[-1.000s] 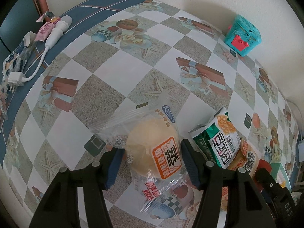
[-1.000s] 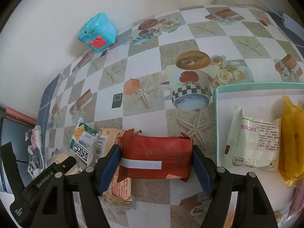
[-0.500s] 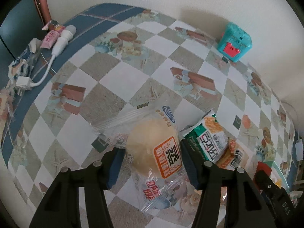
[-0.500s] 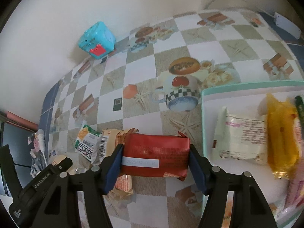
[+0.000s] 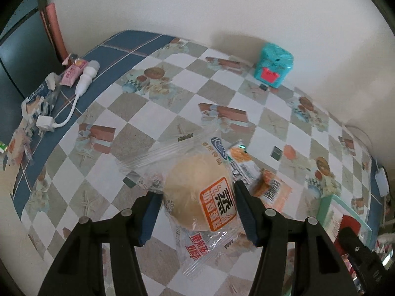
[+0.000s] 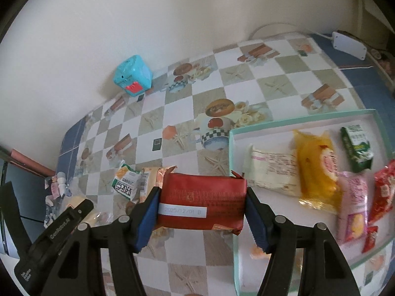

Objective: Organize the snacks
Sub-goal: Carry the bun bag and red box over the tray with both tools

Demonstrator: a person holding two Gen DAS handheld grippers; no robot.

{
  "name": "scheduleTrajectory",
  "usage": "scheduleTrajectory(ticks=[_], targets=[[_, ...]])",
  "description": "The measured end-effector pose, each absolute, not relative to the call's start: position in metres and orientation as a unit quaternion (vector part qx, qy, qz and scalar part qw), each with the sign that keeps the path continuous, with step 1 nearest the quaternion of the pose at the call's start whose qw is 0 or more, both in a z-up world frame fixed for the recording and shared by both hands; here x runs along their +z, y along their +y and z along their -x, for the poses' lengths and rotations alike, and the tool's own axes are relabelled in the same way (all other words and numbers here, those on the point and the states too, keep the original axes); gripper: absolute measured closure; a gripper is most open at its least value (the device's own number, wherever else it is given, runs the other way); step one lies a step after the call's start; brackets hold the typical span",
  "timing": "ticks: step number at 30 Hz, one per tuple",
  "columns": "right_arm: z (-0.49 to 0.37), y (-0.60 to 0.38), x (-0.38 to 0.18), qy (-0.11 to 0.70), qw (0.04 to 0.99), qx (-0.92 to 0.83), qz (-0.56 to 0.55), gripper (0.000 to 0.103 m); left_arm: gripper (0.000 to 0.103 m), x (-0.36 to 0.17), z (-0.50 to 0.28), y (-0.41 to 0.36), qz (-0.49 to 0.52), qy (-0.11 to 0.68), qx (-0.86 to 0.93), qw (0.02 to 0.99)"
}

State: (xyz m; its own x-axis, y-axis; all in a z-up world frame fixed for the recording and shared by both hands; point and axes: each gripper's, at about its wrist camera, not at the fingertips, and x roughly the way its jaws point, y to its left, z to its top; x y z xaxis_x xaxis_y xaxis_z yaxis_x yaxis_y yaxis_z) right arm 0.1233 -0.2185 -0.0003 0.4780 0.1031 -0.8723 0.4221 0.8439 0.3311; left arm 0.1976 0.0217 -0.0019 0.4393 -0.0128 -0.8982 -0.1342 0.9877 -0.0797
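Observation:
My left gripper (image 5: 197, 212) is shut on a round cake in a clear wrapper (image 5: 200, 194) and holds it above the checked tablecloth. My right gripper (image 6: 201, 212) is shut on a red snack packet (image 6: 201, 203), held above the table at the left rim of a mint-edged tray (image 6: 296, 118). The tray holds several snacks: a white packet (image 6: 271, 170), a yellow one (image 6: 316, 167), a green one (image 6: 356, 145), a pink one (image 6: 353, 207) and a red one (image 6: 384, 187). A green-white packet (image 6: 126, 182) and an orange packet (image 6: 148, 185) lie on the table to the left.
A teal cube box (image 5: 274, 65) stands by the wall; it also shows in the right wrist view (image 6: 132, 76). A white charger with cable (image 5: 74, 98) and small wrappers (image 5: 71, 72) lie at the left table edge. A white power strip (image 6: 349, 45) sits far right.
Both grippers have risen with their snacks. The right gripper has moved right, bringing more of the tray into view. The left gripper has pulled up and back from the loose packets.

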Motion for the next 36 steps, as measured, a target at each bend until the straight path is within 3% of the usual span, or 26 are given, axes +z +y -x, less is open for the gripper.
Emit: scheduleTrajectory(ticks=[18, 36], targets=[[-0.072, -0.295, 0.003, 0.503, 0.794, -0.207, -0.271, 0.034, 0.043, 0.023, -0.169, -0.024, 0.08, 0.518, -0.041, 0.851], [-0.021, -0.388, -0.011, 0.487, 0.736, -0.333, -0.332, 0.033, 0.043, 0.012, -0.131, -0.142, 0.019, 0.547, -0.171, 0.819]])
